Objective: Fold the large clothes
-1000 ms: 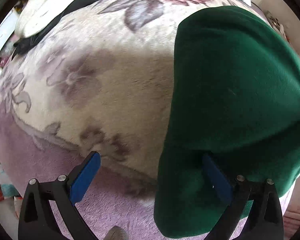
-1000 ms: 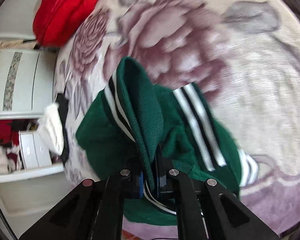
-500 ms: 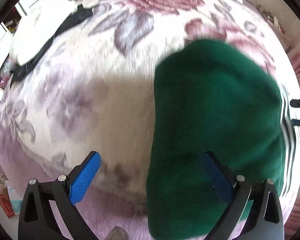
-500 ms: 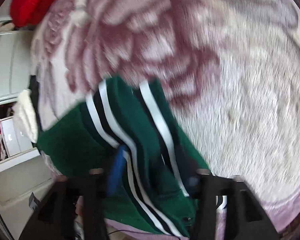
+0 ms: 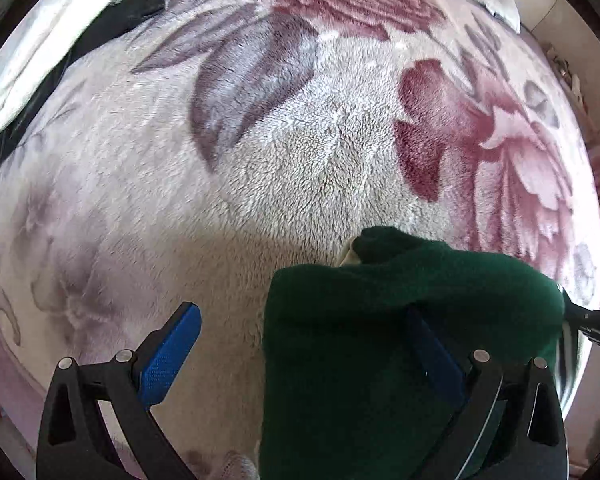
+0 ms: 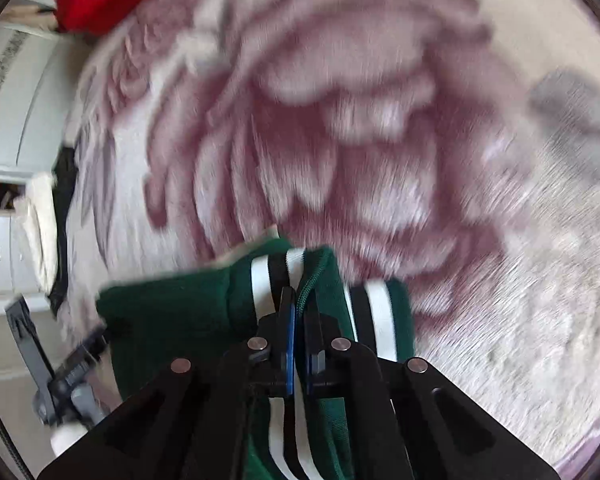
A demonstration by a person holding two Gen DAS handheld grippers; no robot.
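Pointing steeply down over the blanket [image 5: 308,168], left gripper [image 5: 304,344] is spread wide; the green fleece garment [image 5: 360,344] drapes over its right finger, the left blue pad [image 5: 172,354] bare, nothing clamped. Right gripper [image 6: 298,312], also steep, just snapped closed, pinching the garment's ribbed striped hem [image 6: 300,280]. Blanket plush, floral.

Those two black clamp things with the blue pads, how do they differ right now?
The left gripper stands wide open, while the right gripper has just been closing and is now clamped shut. The left gripper pinches nothing, though the green garment drapes across one of its fingers; the right gripper pinches the garment's striped ribbed edge. Both have blue pads and point down at the floral blanket.
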